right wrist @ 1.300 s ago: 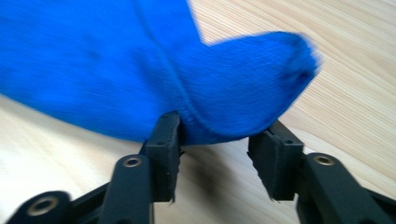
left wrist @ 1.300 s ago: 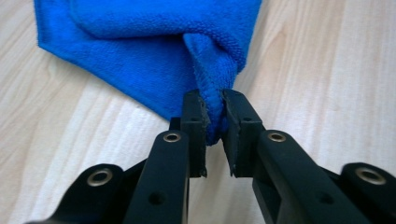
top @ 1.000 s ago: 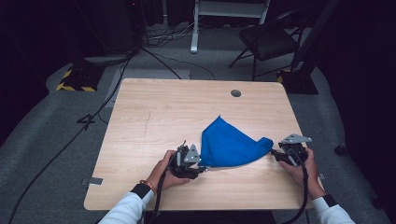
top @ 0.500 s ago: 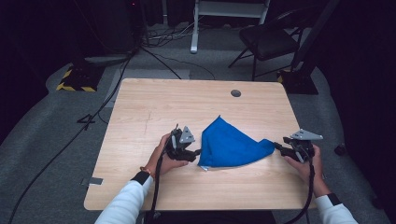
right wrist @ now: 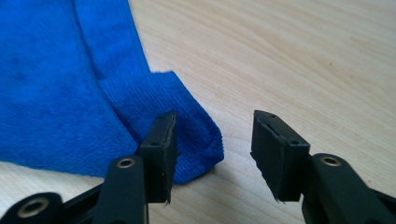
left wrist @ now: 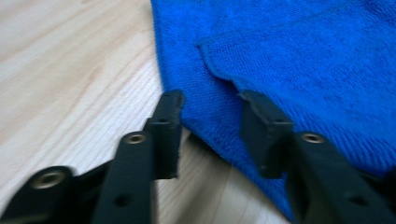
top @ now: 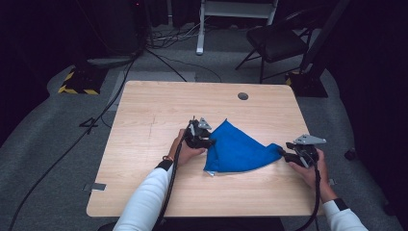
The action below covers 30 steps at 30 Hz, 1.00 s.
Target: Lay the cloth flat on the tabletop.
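Both claws sit at the edges of a blue cloth [top: 237, 150] on the wooden table [top: 149, 110] in the high view. At the cloth's left edge is the left gripper [top: 208, 142], held in the person's left hand [top: 185, 149]. Off the cloth's narrow right corner, the right gripper [top: 286, 155] is held in the right hand [top: 312, 168]. From this height the jaw gaps are too small to judge, so they are perhaps apart. Beyond the table a black chair [top: 274, 41] stands on the grey floor, well away from both claws.

Seen from the left gripper view, the left gripper [left wrist: 210, 105] has its jaws spread fairly wide. The cloth [left wrist: 299, 60] lies ahead of it and to its right; the hemmed edge runs across the gap between the jaws, with a folded upper layer ending just ahead of the right-hand jaw. Bare table [left wrist: 70, 79] lies to the claw's left.

Along the right gripper view, the right gripper [right wrist: 212, 126] is also spread wide and grips nothing. The cloth's [right wrist: 60, 93] rounded corner lies at the left-hand jaw and reaches partly into the gap. Ahead and to the claw's right is bare table [right wrist: 289, 56].
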Each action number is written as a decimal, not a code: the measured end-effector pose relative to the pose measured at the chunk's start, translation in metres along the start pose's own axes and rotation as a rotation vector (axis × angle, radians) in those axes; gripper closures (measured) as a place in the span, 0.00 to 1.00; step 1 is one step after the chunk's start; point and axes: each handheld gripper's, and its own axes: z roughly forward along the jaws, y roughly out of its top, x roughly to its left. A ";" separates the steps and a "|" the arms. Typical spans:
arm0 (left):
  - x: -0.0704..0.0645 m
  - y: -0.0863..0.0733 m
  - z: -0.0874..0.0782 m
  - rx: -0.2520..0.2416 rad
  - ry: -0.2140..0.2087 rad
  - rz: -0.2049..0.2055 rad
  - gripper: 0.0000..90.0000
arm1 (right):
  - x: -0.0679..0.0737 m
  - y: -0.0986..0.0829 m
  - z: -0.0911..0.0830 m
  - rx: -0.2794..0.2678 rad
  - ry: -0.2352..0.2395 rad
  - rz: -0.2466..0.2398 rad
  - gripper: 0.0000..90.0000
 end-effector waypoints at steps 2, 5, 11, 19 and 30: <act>0.003 0.000 0.005 0.019 -0.004 0.022 0.80 | -0.001 -0.001 0.005 0.016 0.003 0.002 0.59; 0.002 0.000 0.004 0.030 0.011 0.052 0.90 | -0.003 -0.002 0.011 0.037 0.017 0.001 0.65; 0.002 -0.006 -0.008 0.071 0.052 0.083 0.96 | -0.005 0.001 0.017 0.040 0.007 -0.015 0.67; 0.006 -0.026 -0.034 0.106 0.103 0.075 0.98 | -0.007 0.012 0.029 0.047 -0.066 -0.031 0.66; -0.013 -0.045 -0.051 0.120 0.077 0.093 0.98 | 0.000 0.033 0.049 0.067 -0.125 -0.094 0.61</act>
